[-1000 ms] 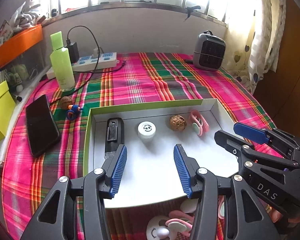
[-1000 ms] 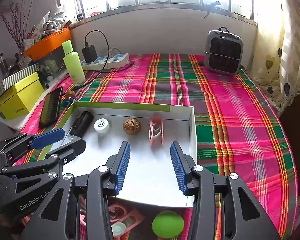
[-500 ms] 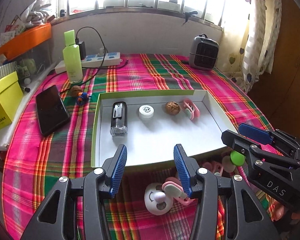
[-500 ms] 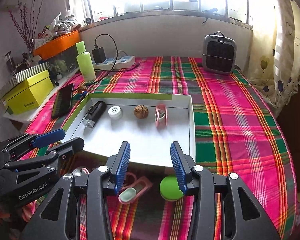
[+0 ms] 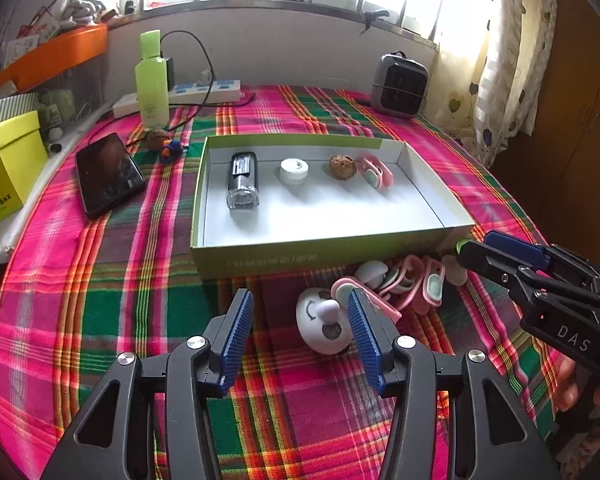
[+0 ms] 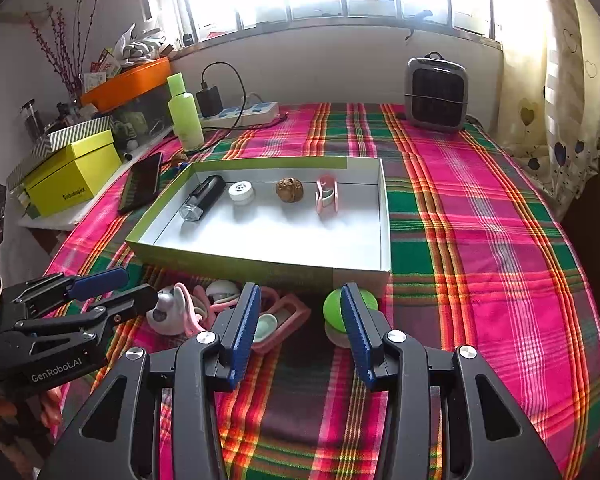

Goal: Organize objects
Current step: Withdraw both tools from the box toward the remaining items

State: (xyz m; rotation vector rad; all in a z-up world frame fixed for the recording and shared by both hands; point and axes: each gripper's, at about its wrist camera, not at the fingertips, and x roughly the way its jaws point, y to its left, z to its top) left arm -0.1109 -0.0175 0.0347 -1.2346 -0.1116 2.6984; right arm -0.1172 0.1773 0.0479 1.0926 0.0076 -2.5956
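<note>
On the plaid tablecloth (image 6: pixel 480 216) we see the shallow box (image 5: pixel 320 254) with four things lined up along its far wall: a black cylinder (image 5: pixel 243 178) lying on its side, a white cap (image 5: pixel 294 171), a walnut (image 5: pixel 342 166) and a pink clip (image 5: pixel 376 171). We judge the job as partly done, with that back row filled and most of the white floor bare. What is left lies in a loose pile on the cloth just in front of the near wall of the box: a white egg-shaped toy (image 5: pixel 324 326) with a face, several more pink clips (image 5: pixel 414 284), another white cap (image 6: pixel 222 290), and a green ball (image 6: pixel 336 312) at the right end of the pile. All of these, in our reading, have yet to go into the box.

Both tools hang over this pile, tilted downward and pointed toward the box. Our left gripper (image 5: pixel 298 336) has its blue pads spread apart with nothing pinched; the egg toy sits on the cloth beyond and between them, close to the right pad. Our right gripper (image 6: pixel 300 332) is likewise spread and empty, with a pink clip near its left pad and the green ball partly hidden behind its right pad; we cannot tell whether that pad touches the ball. Fingers (image 5: pixel 572 394) wrap the right tool's handle at the edge of the left view.
</note>
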